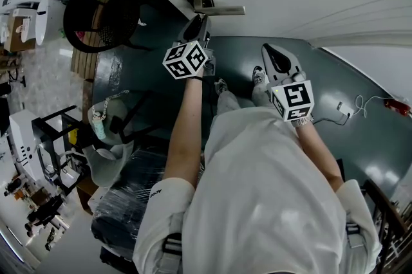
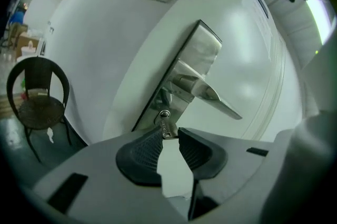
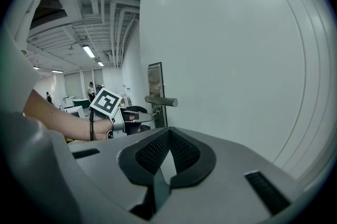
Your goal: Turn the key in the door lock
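Key (image 2: pixel 166 126): small flat metal piece, stiff, light and smooth. It sits in the cylinder at the lower end of the lock plate (image 2: pixel 181 81), just under the handle (image 2: pixel 210 92), close to the door's (image 2: pixel 237 28) edge.
Handling: the key itself likely has no give, but the lock may resist. The thin head could slip out of a loose pinch, and any sideways pull could strain the blade.
Where to hold: across the flat faces of the head, near the cylinder, with the gripper in line with the blade so the turn is pure roll.
Left gripper (image 2: pixel 168 134): jaws narrowed to the key's width, tips pinching its head from both sides. The ribbed pads (image 2: pixel 142 152) behind the tips are bare.
Right gripper (image 3: pixel 166 133): jaws closed tip to tip with nothing between them. It is aimed at the bare door panel beside the plate and does not appear to touch anything.
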Demonstrator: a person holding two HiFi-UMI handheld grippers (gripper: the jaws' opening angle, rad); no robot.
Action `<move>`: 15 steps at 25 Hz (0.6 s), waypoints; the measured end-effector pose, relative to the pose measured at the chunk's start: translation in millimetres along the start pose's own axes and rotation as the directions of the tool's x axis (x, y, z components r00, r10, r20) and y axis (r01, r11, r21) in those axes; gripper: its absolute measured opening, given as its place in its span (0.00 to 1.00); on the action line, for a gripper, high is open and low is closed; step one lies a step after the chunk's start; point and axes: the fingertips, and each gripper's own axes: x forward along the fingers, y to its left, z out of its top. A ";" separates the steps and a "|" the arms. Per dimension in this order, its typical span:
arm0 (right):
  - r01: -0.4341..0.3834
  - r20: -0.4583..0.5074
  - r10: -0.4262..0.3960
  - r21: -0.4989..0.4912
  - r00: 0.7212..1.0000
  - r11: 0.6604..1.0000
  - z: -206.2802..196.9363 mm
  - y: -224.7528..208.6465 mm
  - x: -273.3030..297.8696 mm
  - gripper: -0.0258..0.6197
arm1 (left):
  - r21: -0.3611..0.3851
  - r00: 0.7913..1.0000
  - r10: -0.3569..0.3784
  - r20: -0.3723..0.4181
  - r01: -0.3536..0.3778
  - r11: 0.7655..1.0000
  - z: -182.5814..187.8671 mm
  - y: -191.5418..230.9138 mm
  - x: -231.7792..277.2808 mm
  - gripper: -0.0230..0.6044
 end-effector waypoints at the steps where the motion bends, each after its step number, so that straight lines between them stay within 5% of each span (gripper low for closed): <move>1: 0.001 -0.001 -0.001 0.000 1.000 1.000 0.2 -0.6 0.4 0.03 | -0.022 1.000 -0.009 0.006 0.009 1.000 0.0 0.3 0.4 0.20; 3: 0.005 -0.001 -0.005 0.000 1.000 1.000 0.9 -2.3 1.4 0.03 | 0.047 1.000 0.011 -0.008 -0.010 0.999 -0.4 0.3 1.5 0.20; 5: 0.009 -0.001 -0.009 0.002 1.000 1.000 1.7 -3.4 2.3 0.03 | 0.208 0.997 0.063 -0.041 -0.053 0.977 -1.3 -0.9 2.2 0.20; 10: 0.002 -0.002 -0.002 0.000 1.000 1.000 0.6 -2.1 6.2 0.03 | 0.533 0.979 0.195 -0.061 -0.133 0.835 -5.8 -4.7 5.8 0.20; 12: -0.001 -0.002 0.001 -0.001 1.000 1.000 1.0 -1.0 7.9 0.03 | 0.657 0.971 0.236 -0.035 -0.155 0.738 -9.0 -5.2 7.6 0.20; 15: 0.001 -0.001 -0.001 0.000 1.000 1.000 2.5 -1.3 9.0 0.03 | 0.820 0.957 0.289 0.019 -0.181 0.544 -10.4 -8.1 7.2 0.20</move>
